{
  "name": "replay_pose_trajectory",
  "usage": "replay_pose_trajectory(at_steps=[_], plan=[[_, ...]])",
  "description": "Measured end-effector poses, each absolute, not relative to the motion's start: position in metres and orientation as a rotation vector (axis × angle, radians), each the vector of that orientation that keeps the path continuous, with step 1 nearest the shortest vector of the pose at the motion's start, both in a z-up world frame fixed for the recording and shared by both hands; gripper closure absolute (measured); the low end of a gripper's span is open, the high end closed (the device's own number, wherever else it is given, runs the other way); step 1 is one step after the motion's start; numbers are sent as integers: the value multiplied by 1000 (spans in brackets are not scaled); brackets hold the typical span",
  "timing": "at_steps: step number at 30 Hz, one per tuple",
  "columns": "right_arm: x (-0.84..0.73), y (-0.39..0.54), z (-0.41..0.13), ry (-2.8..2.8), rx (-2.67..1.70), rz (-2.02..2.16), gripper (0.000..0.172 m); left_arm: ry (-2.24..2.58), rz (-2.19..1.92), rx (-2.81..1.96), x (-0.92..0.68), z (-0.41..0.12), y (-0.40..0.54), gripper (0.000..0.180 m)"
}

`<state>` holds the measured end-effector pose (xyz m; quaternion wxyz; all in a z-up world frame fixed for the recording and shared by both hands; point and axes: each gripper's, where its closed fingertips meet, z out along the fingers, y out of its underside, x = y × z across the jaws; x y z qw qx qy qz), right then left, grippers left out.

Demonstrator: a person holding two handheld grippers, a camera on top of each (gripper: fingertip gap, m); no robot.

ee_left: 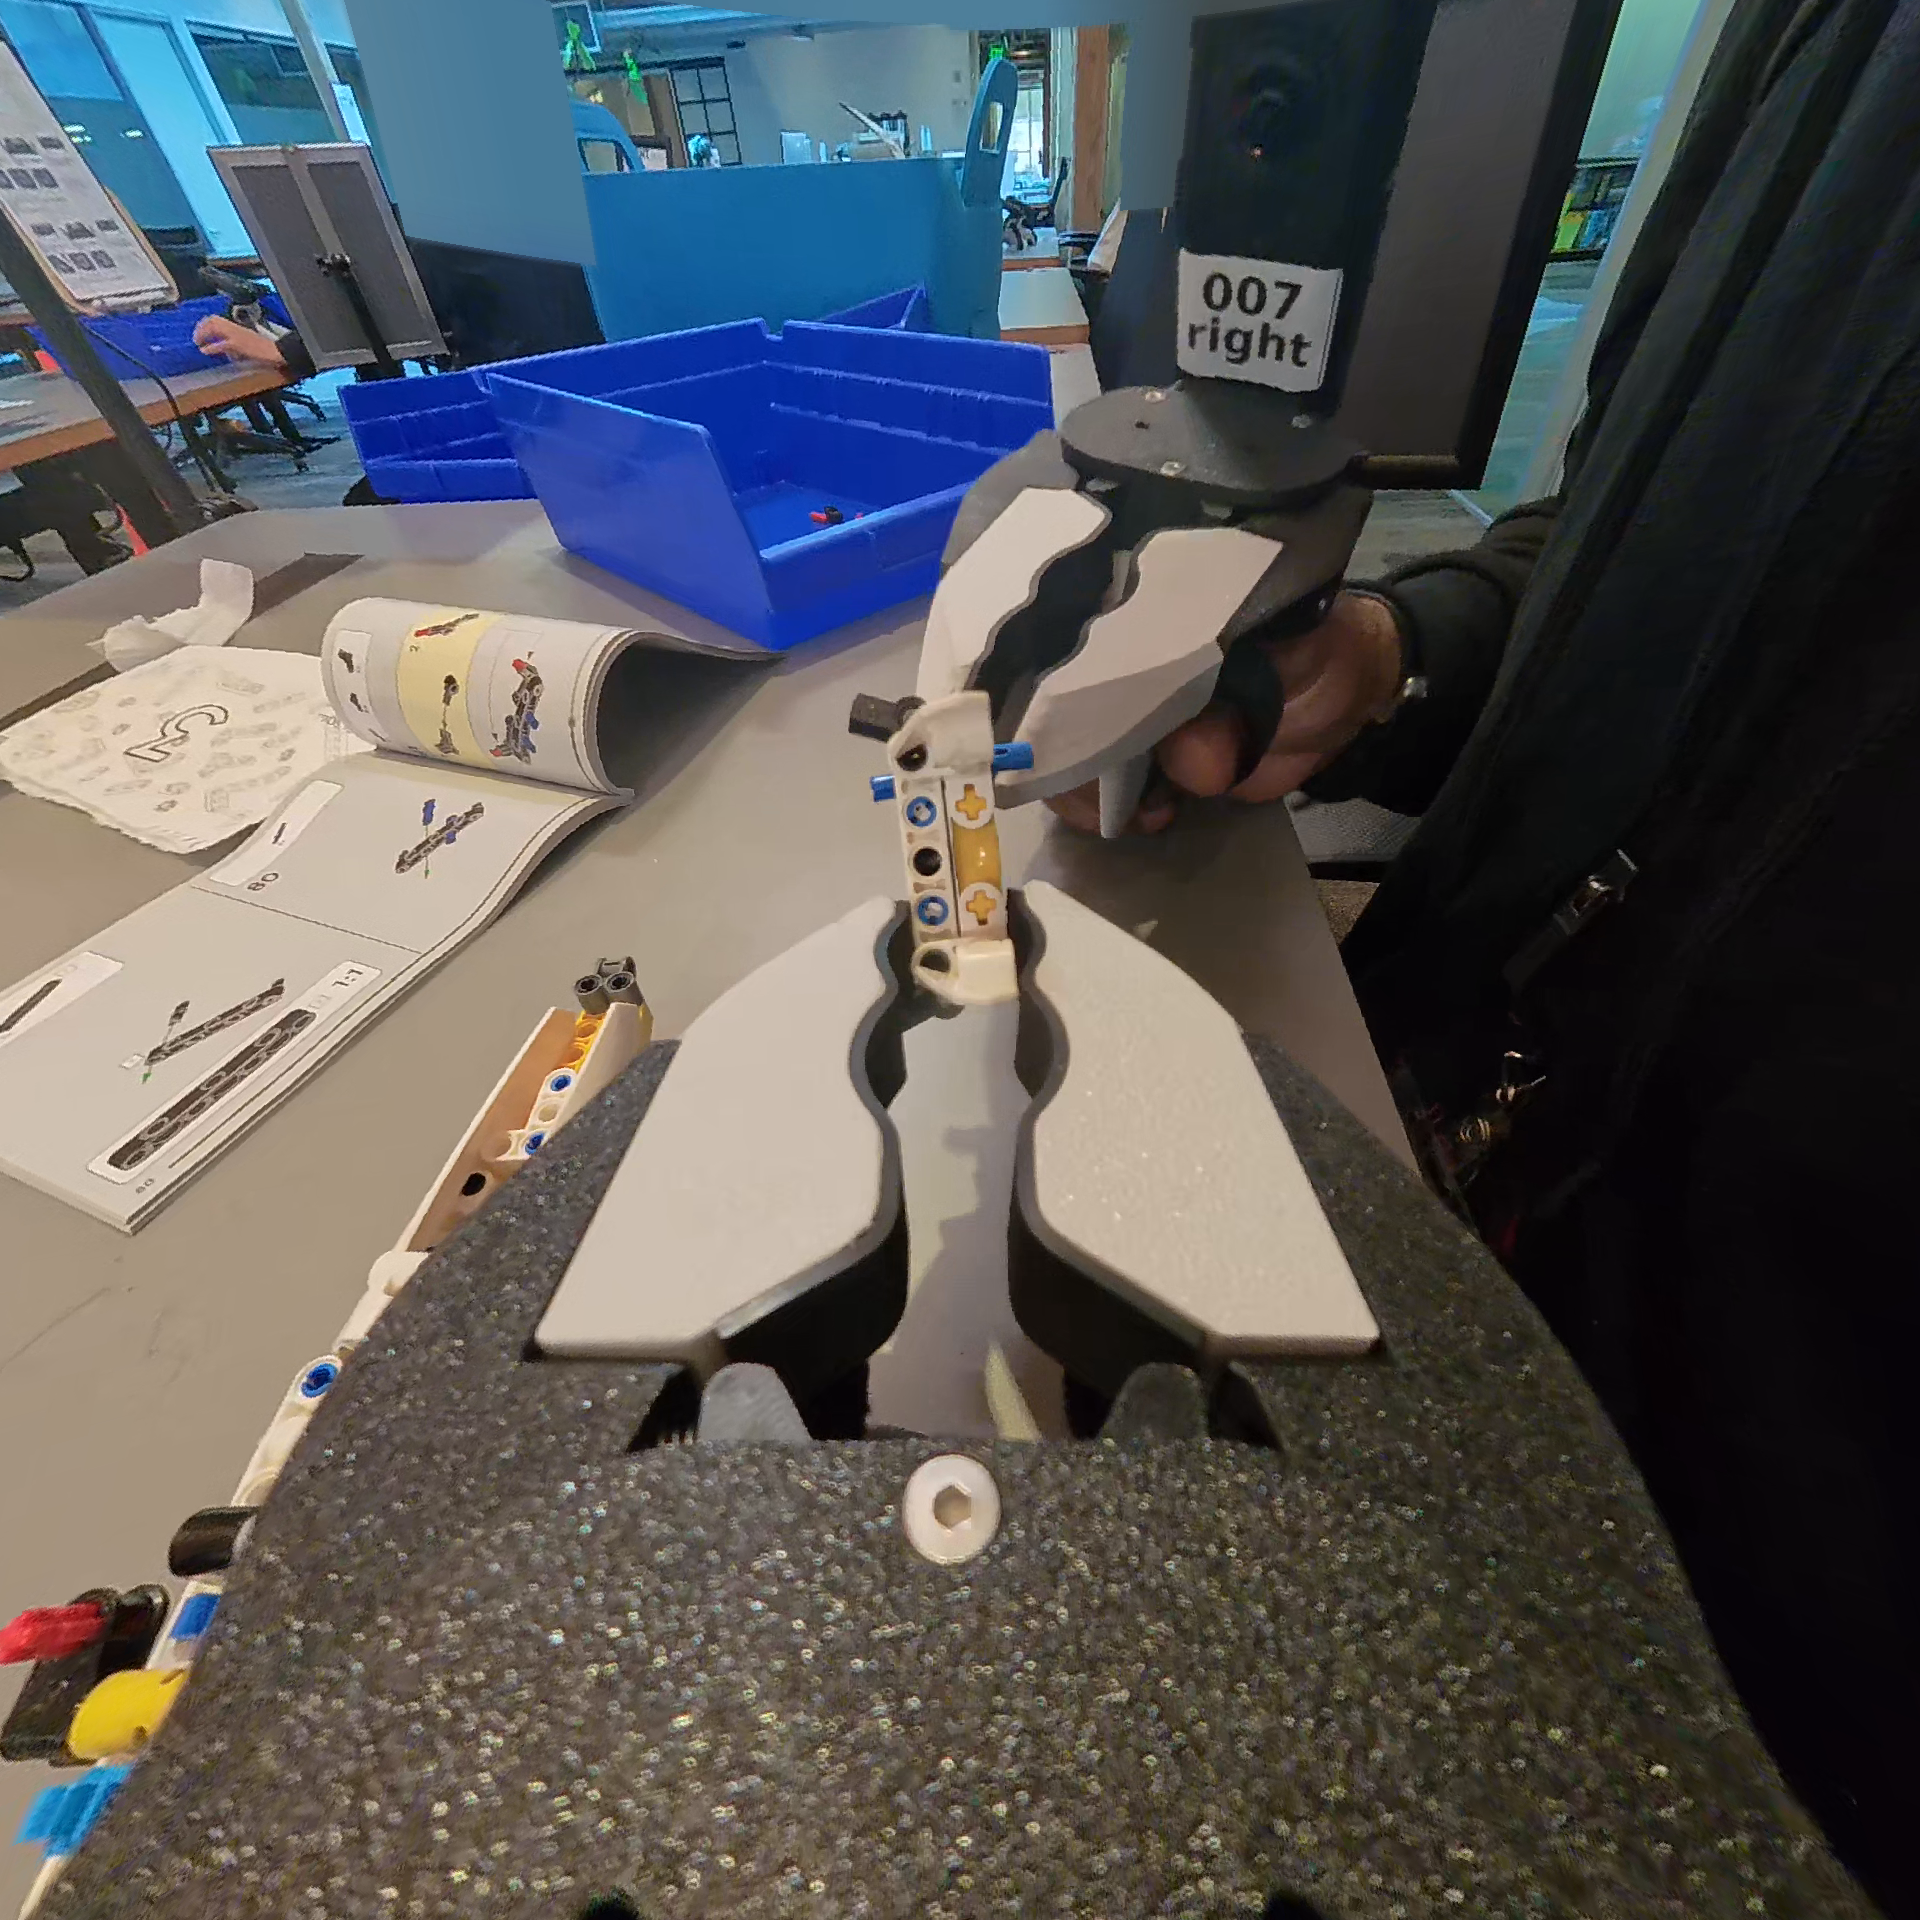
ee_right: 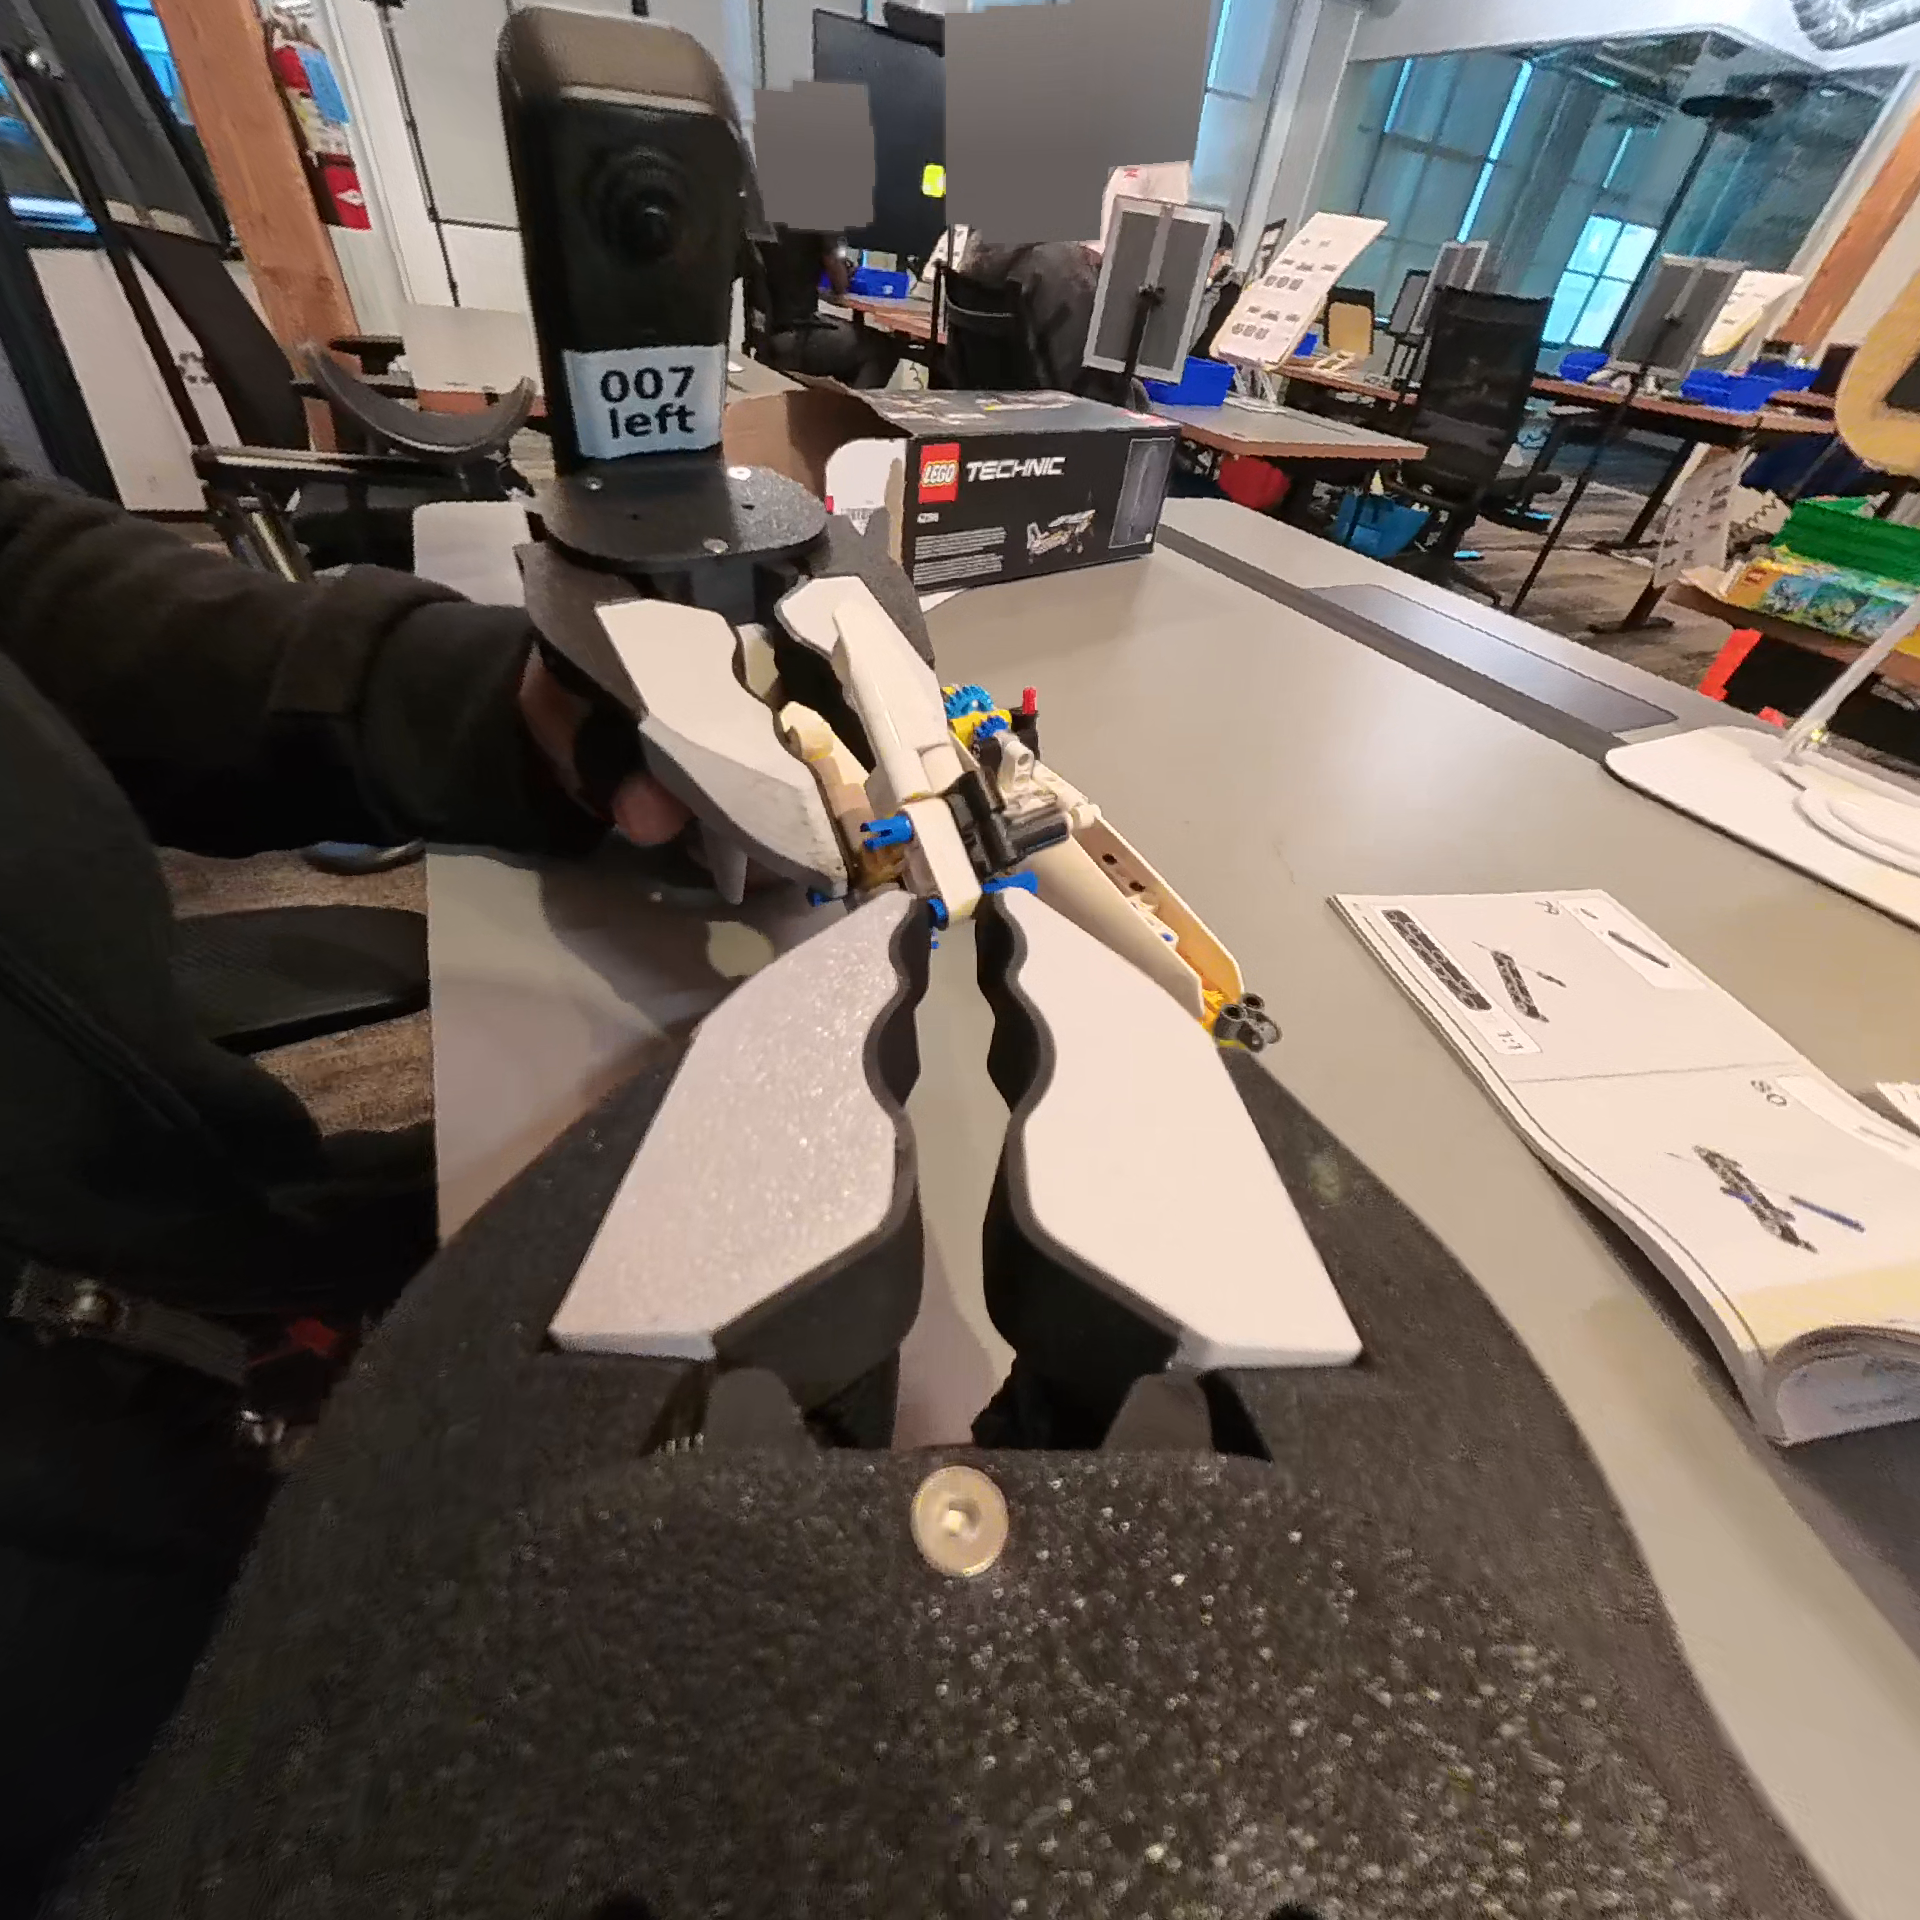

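Above table edge: both grippers meet over the near right corner of the grey table (ee_left: 665,852), sharing one small brick sub-assembly (ee_left: 951,862).
Left gripper (ee_left: 961,966): fingers narrow, pads pressed on the lower white end of the sub-assembly, holding it upright; likely acting as the steady anchor.
Right gripper (ee_left: 961,727): comes in from the far side, fingers narrow, tips closed on the upper white end near a blue pin (ee_left: 1013,755); reads as a pinch on the top, though contact of both pads is not plain.
Sub-assembly: white beam with blue pins, yellow curved piece beside it, black pin (ee_left: 873,715) sticking out top left; off the table, between the two grippers.
Larger model (ee_right: 1174,935): white and tan body with yellow parts, lying on the table to the left of the left gripper.
Instruction booklet (ee_left: 312,914): open flat, left, near enough to read from.
Blue bin (ee_left: 790,488): far, a few loose pieces inside.
Printed box (ee_right: 1029,488): far end of the table in the right wrist view.
Loose pieces (ee_left: 94,1673): red, black and yellow, near left.
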<state>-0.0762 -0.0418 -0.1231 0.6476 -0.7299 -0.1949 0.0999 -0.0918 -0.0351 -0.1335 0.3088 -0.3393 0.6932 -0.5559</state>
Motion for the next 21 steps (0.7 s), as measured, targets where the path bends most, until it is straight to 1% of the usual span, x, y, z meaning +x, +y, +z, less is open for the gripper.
replay_pose_trajectory(at_steps=[5,7,11,16,19,21], plan=[[-77,-42,-122,-381,-1662,222,162,1823,-1467,-885,-93,-132,-35,162],[-79,-42,-125,-392,-1684,263,162,1844,-1401,-832,-94,-134,-34,162],[-74,-50,-131,-492,-1714,420,159,1892,-1062,-558,-96,-140,-34,162],[-57,-50,-132,-504,-1766,788,156,1923,-570,-75,-100,-150,-41,162],[-62,-45,-136,-594,-1798,912,156,1904,-433,15,-95,-158,-37,162],[-69,-44,-147,-687,-1860,950,153,1867,-338,20,-91,-162,-28,162]])
